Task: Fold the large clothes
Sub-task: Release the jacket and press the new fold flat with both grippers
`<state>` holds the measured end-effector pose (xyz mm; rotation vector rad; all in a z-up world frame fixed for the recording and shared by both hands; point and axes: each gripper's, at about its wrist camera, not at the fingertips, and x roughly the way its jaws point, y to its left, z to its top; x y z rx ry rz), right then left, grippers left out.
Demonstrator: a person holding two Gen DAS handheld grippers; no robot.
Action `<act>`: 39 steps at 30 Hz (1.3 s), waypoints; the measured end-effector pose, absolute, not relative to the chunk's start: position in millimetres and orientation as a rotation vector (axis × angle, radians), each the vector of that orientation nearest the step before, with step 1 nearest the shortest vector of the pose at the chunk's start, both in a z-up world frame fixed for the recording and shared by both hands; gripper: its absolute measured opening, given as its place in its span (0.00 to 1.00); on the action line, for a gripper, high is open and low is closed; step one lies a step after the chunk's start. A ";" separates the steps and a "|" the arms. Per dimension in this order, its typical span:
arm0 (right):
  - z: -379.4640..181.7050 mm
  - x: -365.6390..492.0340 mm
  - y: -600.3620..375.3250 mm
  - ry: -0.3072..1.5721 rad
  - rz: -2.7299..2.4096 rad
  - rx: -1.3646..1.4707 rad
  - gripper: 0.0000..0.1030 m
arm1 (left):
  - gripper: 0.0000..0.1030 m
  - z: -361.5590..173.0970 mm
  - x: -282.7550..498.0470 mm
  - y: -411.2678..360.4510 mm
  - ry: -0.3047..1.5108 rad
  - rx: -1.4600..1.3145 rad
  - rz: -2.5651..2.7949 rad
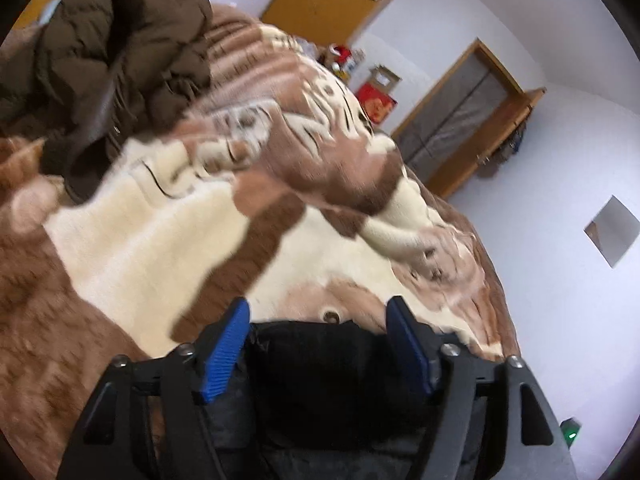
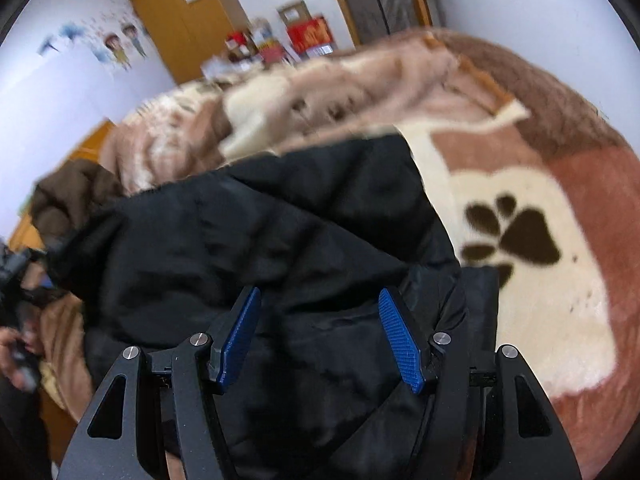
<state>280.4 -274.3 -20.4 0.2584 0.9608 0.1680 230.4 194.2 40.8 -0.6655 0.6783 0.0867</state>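
A black padded jacket (image 2: pixel 280 240) lies spread on a brown and cream fleece blanket (image 2: pixel 532 272) covering a bed. My right gripper (image 2: pixel 320 300) is open, its blue pads (image 2: pixel 400 340) hovering over the jacket's near part. In the left wrist view my left gripper (image 1: pixel 320 312) is open, with black jacket fabric (image 1: pixel 320 360) lying between and under its blue pads (image 1: pixel 226 348). A brown puffer coat (image 1: pixel 100 60) is heaped on the blanket (image 1: pixel 140 240) at the upper left; it also shows in the right wrist view (image 2: pixel 72 192) beyond the black jacket.
A wooden door (image 2: pixel 188 20) and a wooden-framed wardrobe (image 1: pixel 460 120) stand against white walls. Red boxes and clutter (image 2: pixel 308 36) sit past the bed's far end. The other hand-held gripper (image 2: pixel 16 280) shows at the left edge of the right wrist view.
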 end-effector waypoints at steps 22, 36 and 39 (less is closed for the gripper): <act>-69.4 344.7 -253.3 1.008 0.088 0.091 0.60 | 0.70 -60.4 316.7 14.3 0.944 -0.148 -0.103; -46.1 344.0 -261.2 0.972 0.059 0.088 0.60 | 0.65 -27.6 324.7 66.0 0.913 -0.096 -0.014; -68.8 355.9 -264.9 1.015 0.043 0.092 0.60 | 0.64 -50.7 335.2 84.7 0.953 -0.098 0.037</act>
